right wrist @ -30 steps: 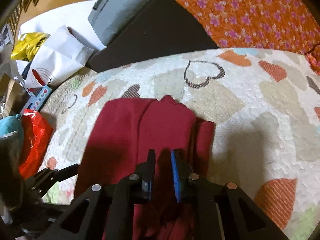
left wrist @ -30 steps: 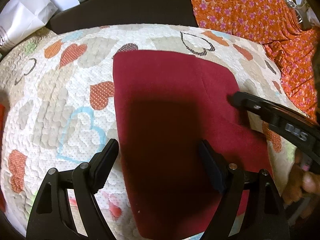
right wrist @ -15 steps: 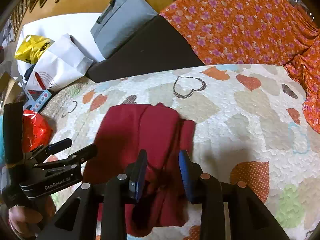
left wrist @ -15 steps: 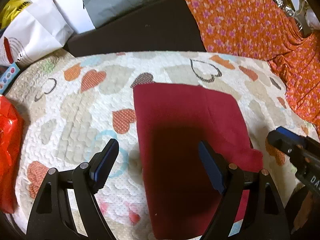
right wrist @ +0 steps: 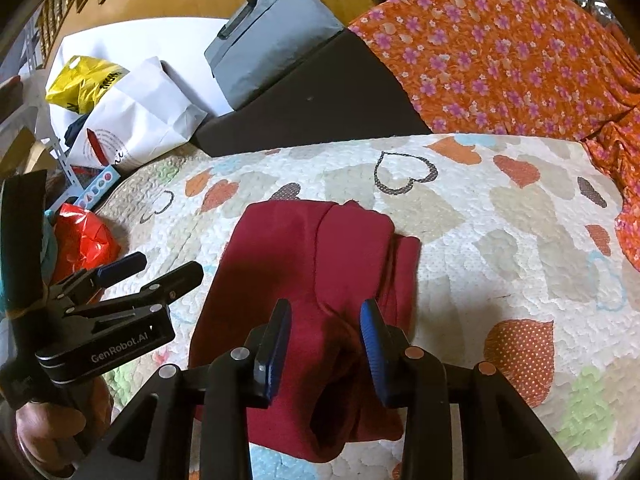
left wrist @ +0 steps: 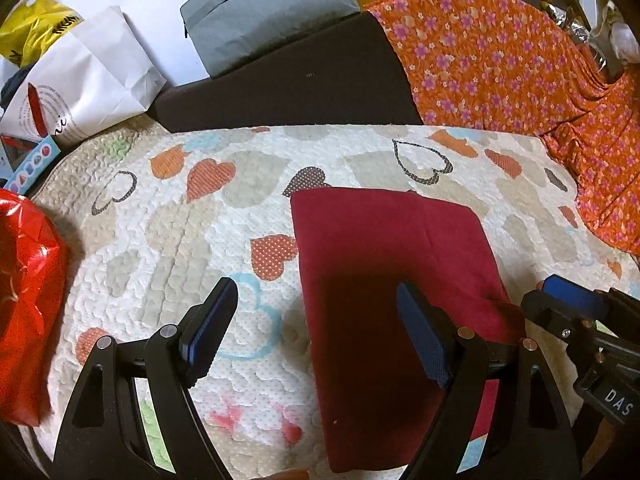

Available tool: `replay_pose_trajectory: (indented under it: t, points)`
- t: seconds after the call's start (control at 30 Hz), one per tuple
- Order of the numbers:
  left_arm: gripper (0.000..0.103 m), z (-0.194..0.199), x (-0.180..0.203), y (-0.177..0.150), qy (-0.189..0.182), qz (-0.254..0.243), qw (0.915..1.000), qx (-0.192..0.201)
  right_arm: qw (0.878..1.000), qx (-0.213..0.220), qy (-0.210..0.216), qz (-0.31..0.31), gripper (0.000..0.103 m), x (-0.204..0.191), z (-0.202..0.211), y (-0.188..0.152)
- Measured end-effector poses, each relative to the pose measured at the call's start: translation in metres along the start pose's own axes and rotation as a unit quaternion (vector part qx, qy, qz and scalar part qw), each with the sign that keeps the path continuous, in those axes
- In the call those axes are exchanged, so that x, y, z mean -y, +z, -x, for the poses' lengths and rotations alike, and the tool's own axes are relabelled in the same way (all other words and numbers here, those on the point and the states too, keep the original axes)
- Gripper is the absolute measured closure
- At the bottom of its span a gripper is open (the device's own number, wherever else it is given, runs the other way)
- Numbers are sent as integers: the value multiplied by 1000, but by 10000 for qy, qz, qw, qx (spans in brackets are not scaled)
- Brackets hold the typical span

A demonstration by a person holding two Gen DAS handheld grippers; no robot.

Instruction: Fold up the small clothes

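A dark red garment (left wrist: 380,272) lies folded into a rough rectangle on the heart-patterned quilt (left wrist: 200,220). My left gripper (left wrist: 314,296) hovers open and wide above the garment's left edge, with nothing gripped. In the right wrist view the garment (right wrist: 304,264) shows layered folds and a bunched near end. My right gripper (right wrist: 325,312) hangs over that end; its jaws are opening and the pads are off the cloth below. The left gripper (right wrist: 164,266) shows at the left there, held by a hand. The right gripper (left wrist: 552,298) enters at the left view's right edge.
Orange floral fabric (left wrist: 520,60) drapes at the back right. A dark cushion (left wrist: 288,84) borders the quilt's far edge, with a grey bag (left wrist: 260,8) on it. A white paper bag (left wrist: 80,92) and a red plastic bag (left wrist: 24,300) sit at the left.
The right gripper's jaws have parted and let go of the red cloth. Both grippers have drawn back and up from the garment, which now lies still.
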State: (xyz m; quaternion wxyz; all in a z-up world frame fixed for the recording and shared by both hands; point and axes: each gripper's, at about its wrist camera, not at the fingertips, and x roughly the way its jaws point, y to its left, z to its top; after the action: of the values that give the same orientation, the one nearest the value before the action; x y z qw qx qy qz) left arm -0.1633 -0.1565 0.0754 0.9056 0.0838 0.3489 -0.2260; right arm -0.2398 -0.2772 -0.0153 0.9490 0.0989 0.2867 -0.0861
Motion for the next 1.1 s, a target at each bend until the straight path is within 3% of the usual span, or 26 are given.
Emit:
replay_pose_trajectory:
  t: [1.1]
  points:
    - [21, -7, 16, -4, 16, -191, 9998, -98, 9998, -185, 60, -83, 68, 0, -11, -5]
